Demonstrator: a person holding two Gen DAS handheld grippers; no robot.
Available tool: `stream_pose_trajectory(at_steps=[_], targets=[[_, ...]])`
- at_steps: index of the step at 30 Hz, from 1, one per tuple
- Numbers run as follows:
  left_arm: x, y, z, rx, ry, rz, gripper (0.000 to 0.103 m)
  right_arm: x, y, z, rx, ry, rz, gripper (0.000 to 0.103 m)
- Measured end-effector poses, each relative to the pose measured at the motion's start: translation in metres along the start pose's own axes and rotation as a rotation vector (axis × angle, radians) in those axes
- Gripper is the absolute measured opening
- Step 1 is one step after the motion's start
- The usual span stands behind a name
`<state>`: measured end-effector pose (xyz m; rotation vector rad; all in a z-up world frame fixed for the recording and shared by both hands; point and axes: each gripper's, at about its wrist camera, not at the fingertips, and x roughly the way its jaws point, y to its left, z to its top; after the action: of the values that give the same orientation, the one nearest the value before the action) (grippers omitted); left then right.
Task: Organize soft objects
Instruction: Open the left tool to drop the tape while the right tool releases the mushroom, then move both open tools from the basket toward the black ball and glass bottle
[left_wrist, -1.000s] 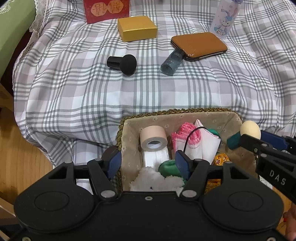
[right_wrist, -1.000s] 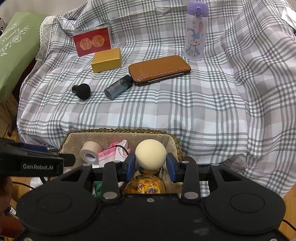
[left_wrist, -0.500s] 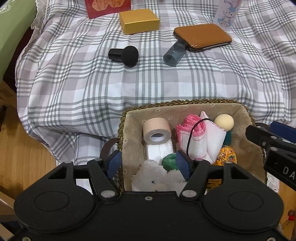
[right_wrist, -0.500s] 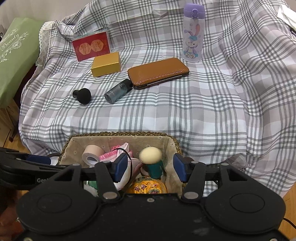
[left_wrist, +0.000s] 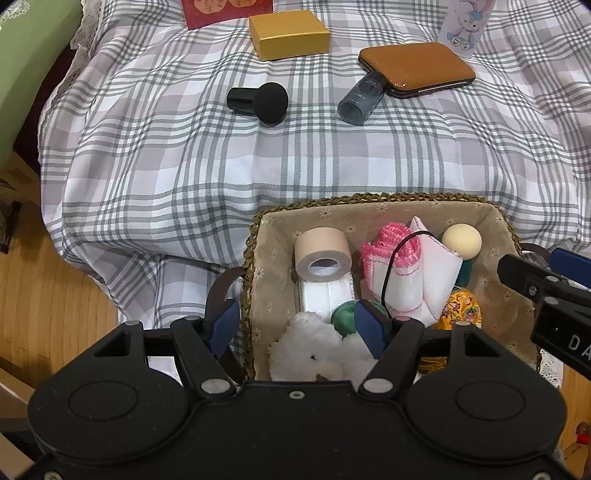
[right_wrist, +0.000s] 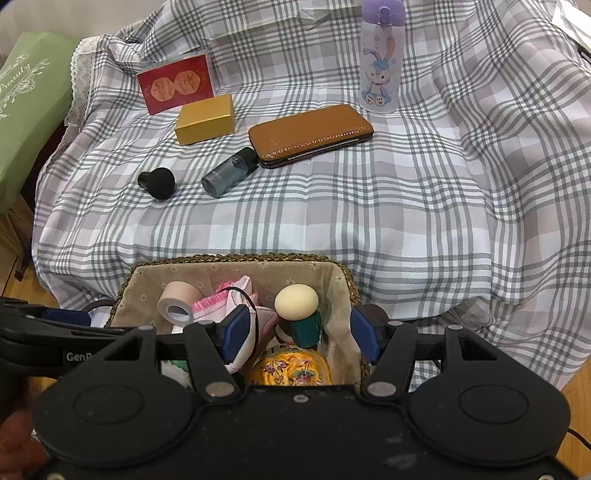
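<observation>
Woven basket (right_wrist: 347, 277) near edge hidden, green ball (left_wrist: 343, 314) half-covered

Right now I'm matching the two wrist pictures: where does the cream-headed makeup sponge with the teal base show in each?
Left wrist: the cream-headed makeup sponge sits at the basket's right end, beside the white cloth.
Right wrist: it stands centre-low, above the yellow jar.
Shared landmark: the beige tape roll in the woven basket.

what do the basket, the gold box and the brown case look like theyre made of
Basket: woven straw-like fibre with a braided rim and a floral cloth lining.
Gold box: likely card, with a metallic satin sheen.
Brown case: glossy leather or imitation, showing bright highlights.
</observation>
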<state>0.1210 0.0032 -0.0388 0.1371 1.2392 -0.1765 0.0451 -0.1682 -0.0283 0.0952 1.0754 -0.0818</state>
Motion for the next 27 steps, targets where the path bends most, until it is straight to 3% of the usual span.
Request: stream_pose_trajectory(at_steps=[16,27], targets=[[0.004,0.0,-0.001,-0.002,0.036,0.006,0.066,0.003,-0.002,0.003,0.022,0.015,-0.006,0.066],[-0.007,0.001,0.008,0.002,-0.023,0.029,0.066,0.003,-0.005,0.018,0.002,-0.038,-0.008,0.069]])
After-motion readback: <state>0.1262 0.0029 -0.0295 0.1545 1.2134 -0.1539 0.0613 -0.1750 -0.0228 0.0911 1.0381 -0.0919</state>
